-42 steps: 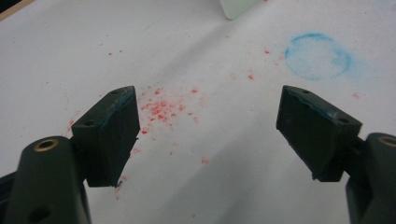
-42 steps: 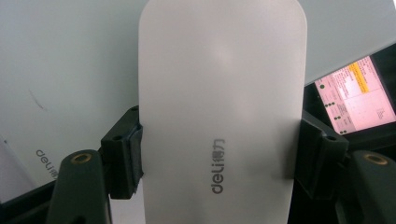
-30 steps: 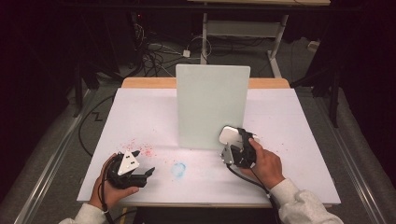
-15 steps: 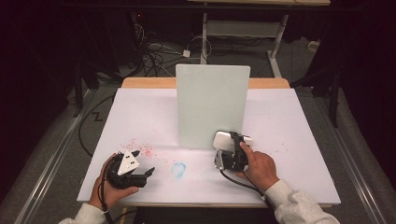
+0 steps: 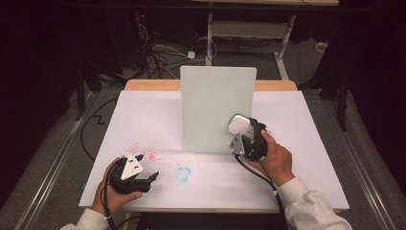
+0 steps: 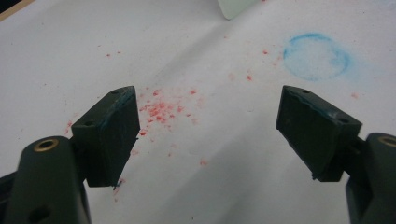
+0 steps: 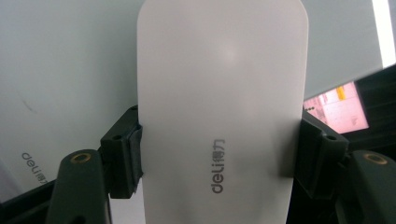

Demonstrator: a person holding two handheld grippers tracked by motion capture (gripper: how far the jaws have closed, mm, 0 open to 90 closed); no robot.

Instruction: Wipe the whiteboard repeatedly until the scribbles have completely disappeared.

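Right gripper (image 5: 245, 140) clamped on a white deli whiteboard eraser (image 7: 222, 112) against the upright whiteboard (image 5: 215, 108) mid-table, left gripper (image 5: 143, 167) with jaws apart near the table's (image 5: 306, 110) front-left corner, over red specks (image 6: 161, 109).

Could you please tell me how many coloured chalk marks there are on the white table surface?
2. A scatter of red specks lies just ahead of the left gripper; a blue ring smudge sits right of it, before the upright board. The board may hide others.
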